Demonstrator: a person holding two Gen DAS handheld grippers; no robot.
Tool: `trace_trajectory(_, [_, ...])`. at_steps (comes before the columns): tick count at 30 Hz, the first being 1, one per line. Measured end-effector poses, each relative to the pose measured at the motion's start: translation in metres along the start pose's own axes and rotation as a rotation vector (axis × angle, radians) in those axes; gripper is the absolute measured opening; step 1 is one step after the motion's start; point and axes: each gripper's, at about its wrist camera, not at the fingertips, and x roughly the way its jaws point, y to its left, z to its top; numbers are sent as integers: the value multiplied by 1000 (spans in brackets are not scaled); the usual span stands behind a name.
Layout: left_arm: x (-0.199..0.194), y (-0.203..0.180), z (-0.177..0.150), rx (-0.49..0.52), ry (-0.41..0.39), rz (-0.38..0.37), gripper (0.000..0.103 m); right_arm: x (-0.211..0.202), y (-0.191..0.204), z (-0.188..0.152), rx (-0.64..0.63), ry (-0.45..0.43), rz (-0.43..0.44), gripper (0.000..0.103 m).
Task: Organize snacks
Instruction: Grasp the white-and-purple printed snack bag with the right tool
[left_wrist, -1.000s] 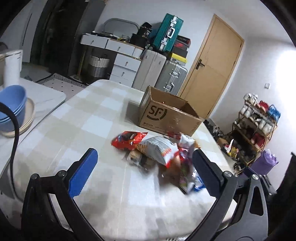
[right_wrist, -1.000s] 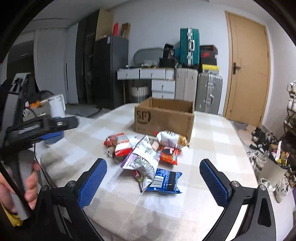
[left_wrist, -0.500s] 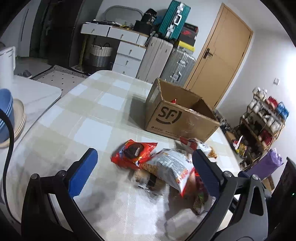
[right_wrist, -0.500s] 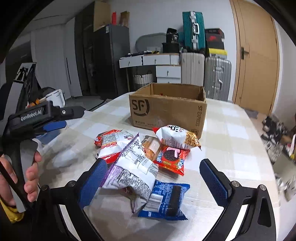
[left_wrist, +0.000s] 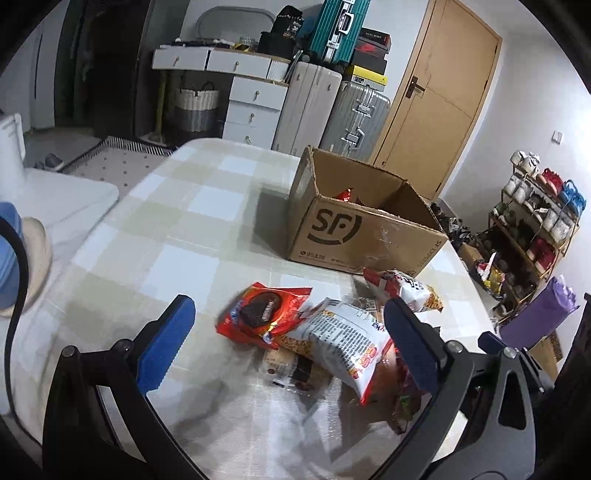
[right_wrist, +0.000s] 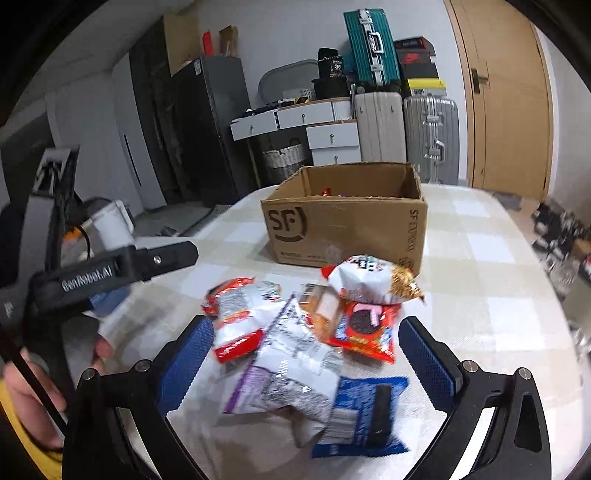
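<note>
A pile of snack bags lies on the checked table in front of an open cardboard box (left_wrist: 354, 225) (right_wrist: 343, 221) that holds a red packet. In the left wrist view a red cookie bag (left_wrist: 262, 317) and a white chip bag (left_wrist: 343, 343) lie between the fingers of my open left gripper (left_wrist: 288, 343). In the right wrist view my open right gripper (right_wrist: 306, 365) hovers over a white and purple bag (right_wrist: 288, 365), a blue packet (right_wrist: 365, 413), a red cookie bag (right_wrist: 365, 328) and a white and red bag (right_wrist: 240, 317). Neither gripper holds anything.
A hand (right_wrist: 26, 387) holds the left gripper's handle at the left of the right wrist view. Bowls (left_wrist: 11, 254) stand on a side counter to the left. Suitcases, drawers and a door line the far wall. A shoe rack (left_wrist: 535, 229) stands beyond the table's right edge.
Both grippers have moved forward and lower toward the snack pile and the box, which now look larger. Both stay open and hold nothing.
</note>
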Motion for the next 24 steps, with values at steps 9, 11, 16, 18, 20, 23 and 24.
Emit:
trace_trajectory(9, [-11, 10, 0, -37, 18, -37, 102, 6, 7, -10, 36, 52, -17, 102])
trace_trajectory(11, [-8, 9, -3, -33, 36, -43, 102, 9, 10, -13, 8, 61, -14, 102])
trace_trajectory(16, [1, 10, -7, -54, 83, -55, 102, 16, 13, -19, -34, 73, -27, 102])
trace_trajectory(18, [6, 11, -9, -68, 100, -61, 102, 22, 10, -20, -22, 99, -15, 101])
trace_trajectory(20, [10, 9, -11, -71, 112, -61, 102, 27, 8, -20, -17, 114, -12, 94])
trace_trajectory(23, [14, 6, -12, -63, 124, -62, 102, 39, 7, -21, -34, 161, 7, 75])
trace_trajectory(24, [15, 6, -13, -60, 127, -63, 102, 41, 6, -22, -35, 172, 12, 75])
